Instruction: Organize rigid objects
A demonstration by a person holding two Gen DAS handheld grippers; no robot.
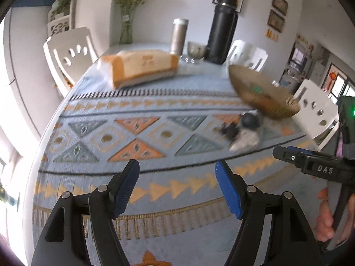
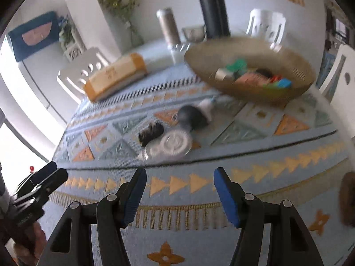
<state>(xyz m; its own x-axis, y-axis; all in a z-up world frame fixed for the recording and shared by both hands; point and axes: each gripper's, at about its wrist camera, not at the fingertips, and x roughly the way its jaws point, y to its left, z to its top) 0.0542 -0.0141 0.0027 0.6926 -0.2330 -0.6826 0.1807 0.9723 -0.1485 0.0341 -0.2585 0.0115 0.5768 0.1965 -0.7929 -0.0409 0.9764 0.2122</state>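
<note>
A woven basket (image 2: 288,57) holds several colourful items at the table's far right; it also shows in the left wrist view (image 1: 261,93). In front of it lie a dark grey round-headed object (image 2: 190,115), a white toothed disc (image 2: 175,144), a small white bottle (image 2: 206,106) and a dark bristly piece (image 2: 150,133). The same cluster (image 1: 246,130) shows in the left wrist view. My left gripper (image 1: 177,186) is open and empty above the patterned cloth. My right gripper (image 2: 179,190) is open and empty, short of the cluster.
An orange-and-cream tissue box (image 1: 142,66), a silver flask (image 1: 178,35), a small bowl (image 1: 196,49) and a tall black thermos (image 1: 221,31) stand at the table's far side. White chairs (image 1: 66,53) ring the table. A brown object (image 2: 348,201) sits at the right edge.
</note>
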